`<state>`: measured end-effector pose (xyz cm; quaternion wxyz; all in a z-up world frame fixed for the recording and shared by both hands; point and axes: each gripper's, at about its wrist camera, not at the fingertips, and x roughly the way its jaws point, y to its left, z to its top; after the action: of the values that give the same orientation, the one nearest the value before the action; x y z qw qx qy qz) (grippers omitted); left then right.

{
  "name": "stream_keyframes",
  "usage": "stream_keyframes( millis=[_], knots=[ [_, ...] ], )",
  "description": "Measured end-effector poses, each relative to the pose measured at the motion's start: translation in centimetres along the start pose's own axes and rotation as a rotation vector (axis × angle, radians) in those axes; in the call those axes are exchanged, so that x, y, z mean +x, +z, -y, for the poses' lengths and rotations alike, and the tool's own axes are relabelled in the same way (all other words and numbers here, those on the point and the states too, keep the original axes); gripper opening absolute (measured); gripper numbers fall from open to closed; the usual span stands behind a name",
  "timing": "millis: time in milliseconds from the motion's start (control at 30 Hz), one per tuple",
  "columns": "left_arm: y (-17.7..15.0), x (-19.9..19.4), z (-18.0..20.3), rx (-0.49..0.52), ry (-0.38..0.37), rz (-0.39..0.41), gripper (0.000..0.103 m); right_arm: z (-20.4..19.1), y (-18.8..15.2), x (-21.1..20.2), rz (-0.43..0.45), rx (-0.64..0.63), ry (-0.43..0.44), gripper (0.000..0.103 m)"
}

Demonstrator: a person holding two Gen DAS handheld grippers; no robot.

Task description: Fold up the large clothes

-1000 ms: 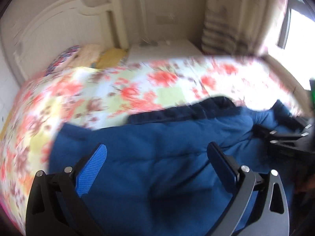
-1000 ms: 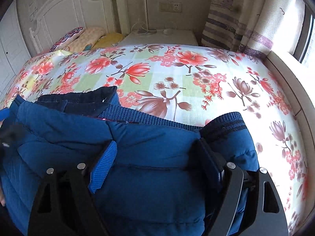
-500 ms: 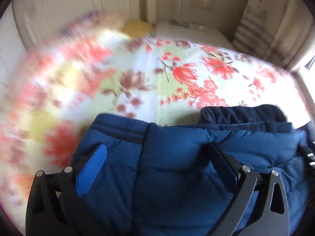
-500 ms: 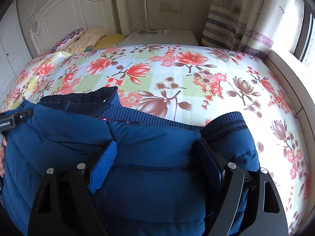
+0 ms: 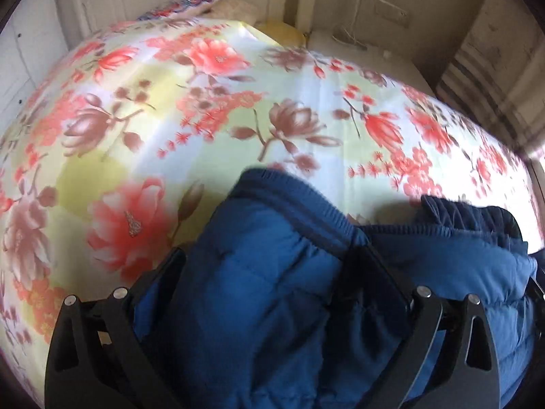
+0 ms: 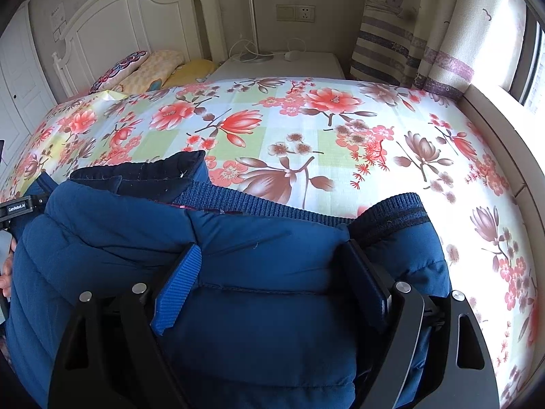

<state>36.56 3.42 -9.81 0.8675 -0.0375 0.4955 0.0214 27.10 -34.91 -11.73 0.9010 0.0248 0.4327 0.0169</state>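
A padded blue jacket (image 6: 255, 238) lies folded on the flowered bedsheet (image 6: 306, 119), with its dark navy collar (image 6: 143, 173) at the left and a ribbed cuff (image 6: 391, 211) at the right. My right gripper (image 6: 270, 252) stands open, its jaws straddling the jacket's right part. In the left wrist view the jacket (image 5: 272, 289) shows its ribbed edge (image 5: 306, 204). My left gripper (image 5: 269, 262) is also open, with the jacket's left end between its jaws. In the right wrist view, the left gripper's body (image 6: 20, 206) and a hand (image 6: 6, 279) show at the far left edge.
Pillows (image 6: 153, 68) lie against a white headboard (image 6: 136, 10) at the back left. A white nightstand (image 6: 289, 63) with cables stands behind the bed. Striped curtains (image 6: 425, 34) and a window ledge (image 6: 504, 129) run along the right. Bare sheet stretches beyond the jacket.
My left gripper has swung to the left and rolled; it now sits over the jacket's left end. The right gripper and the jacket's right part have not moved.
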Motion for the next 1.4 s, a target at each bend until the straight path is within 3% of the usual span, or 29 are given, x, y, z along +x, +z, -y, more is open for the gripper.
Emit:
stream_keyframes(
  millis=[133, 233, 367, 467, 567, 700, 833, 933, 1000, 1033, 1167, 1300, 1400],
  knots=[
    [-0.4, -0.7, 0.7, 0.028, 0.072, 0.06, 0.101, -0.2, 0.2, -0.2, -0.006, -0.011, -0.01, 0.08],
    [-0.6, -1.0, 1.3, 0.059, 0.124, 0.089, 0.101, -1.0, 0.3, -2.0, 0.039, -0.005, -0.083, 0.081],
    [-0.5, -1.1, 1.5, 0.076, 0.147, 0.096, 0.101, -6.3, 0.3, -5.7, 0.156, -0.105, -0.01, 0.082],
    [-0.5, -1.1, 1.3, 0.067, 0.137, 0.098, 0.101, -12.0, -0.2, -4.7, 0.114, -0.277, 0.035, 0.086],
    [-0.5, -1.1, 1.1, 0.058, 0.129, 0.102, 0.101, -15.6, -1.5, -1.0, 0.011, -0.423, -0.023, 0.086],
    [-0.5, -1.1, 0.9, 0.044, 0.111, 0.096, 0.101, -12.7, -0.4, -1.6, -0.012, -0.315, 0.049, 0.085],
    [-0.5, -1.0, 0.7, 0.035, 0.101, 0.097, 0.101, -6.4, 0.7, -3.0, 0.053, -0.146, -0.045, 0.086],
    [-0.6, -1.0, 0.7, 0.039, 0.104, 0.097, 0.101, -0.4, 0.7, -1.9, 0.017, 0.021, -0.117, 0.092],
    [-0.6, -1.0, 0.7, 0.039, 0.107, 0.096, 0.101, 2.8, 0.2, -0.3, -0.03, 0.127, 0.014, 0.095],
    [-0.6, -1.0, 0.7, 0.039, 0.107, 0.097, 0.101, 3.1, 0.1, -0.1, -0.033, 0.149, 0.039, 0.095],
    [-0.6, -1.0, 0.6, 0.035, 0.105, 0.098, 0.101, 1.8, 0.4, 0.6, -0.046, 0.094, -0.003, 0.099],
    [-0.6, -1.1, 0.6, 0.029, 0.1, 0.098, 0.101, 2.7, -0.2, 0.3, -0.035, 0.128, 0.04, 0.099],
    [-0.6, -1.1, 0.6, 0.026, 0.099, 0.095, 0.101, 2.3, -0.1, 0.0, -0.032, 0.11, 0.009, 0.098]
  ],
)
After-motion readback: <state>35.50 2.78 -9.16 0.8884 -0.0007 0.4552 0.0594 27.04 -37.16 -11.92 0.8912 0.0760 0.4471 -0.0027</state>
